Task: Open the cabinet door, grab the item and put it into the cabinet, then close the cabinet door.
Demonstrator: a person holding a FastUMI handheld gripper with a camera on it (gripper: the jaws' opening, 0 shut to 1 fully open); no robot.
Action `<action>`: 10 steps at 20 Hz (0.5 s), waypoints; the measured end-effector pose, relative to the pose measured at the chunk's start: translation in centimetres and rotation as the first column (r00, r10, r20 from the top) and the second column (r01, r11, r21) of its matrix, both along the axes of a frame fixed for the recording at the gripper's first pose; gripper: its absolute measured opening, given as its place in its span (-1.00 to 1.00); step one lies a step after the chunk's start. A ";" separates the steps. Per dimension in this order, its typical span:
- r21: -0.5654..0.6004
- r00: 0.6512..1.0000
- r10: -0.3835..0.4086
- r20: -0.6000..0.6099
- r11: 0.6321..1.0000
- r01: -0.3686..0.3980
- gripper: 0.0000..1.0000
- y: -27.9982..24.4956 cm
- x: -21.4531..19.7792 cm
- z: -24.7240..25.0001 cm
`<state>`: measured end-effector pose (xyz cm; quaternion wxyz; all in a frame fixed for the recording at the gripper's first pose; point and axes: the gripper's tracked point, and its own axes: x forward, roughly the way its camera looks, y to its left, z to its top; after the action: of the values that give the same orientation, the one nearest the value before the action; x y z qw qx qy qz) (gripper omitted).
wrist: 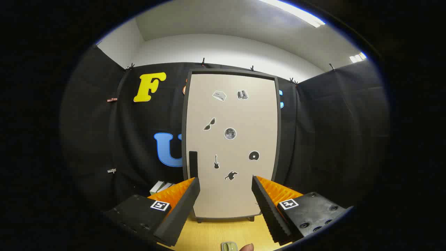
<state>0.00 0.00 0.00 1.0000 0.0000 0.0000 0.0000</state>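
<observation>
A tall cabinet [231, 146] stands upright on the wooden table [226, 232], straight ahead of me. Its pale door [240, 115] is closed and carries several small dark stickers. A dark vertical handle [193, 164] sits on the door's left side, just above my left fingertip. My gripper [225, 183] is open, its fingers spread wide in front of the door's lower part with nothing between them. A small greenish item [229, 246] lies on the table below and between the fingers, with a fingertip of a person [246, 247] beside it.
Black cloth walls surround the cabinet on the left, right and behind. A pale box-like object [161, 187] lies on the table left of the cabinet, behind my left finger. The cabinet rests on short feet [199, 220].
</observation>
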 end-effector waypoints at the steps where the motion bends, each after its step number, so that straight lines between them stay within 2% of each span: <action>1: -0.001 1.000 -0.001 0.000 1.000 0.001 0.95 0.0 0.0 0.0; 10: 0.002 1.000 -0.006 0.002 1.000 0.006 0.95 0.0 -0.1 -0.1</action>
<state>-0.05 0.02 -0.13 1.0000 0.0010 -0.0010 -0.0029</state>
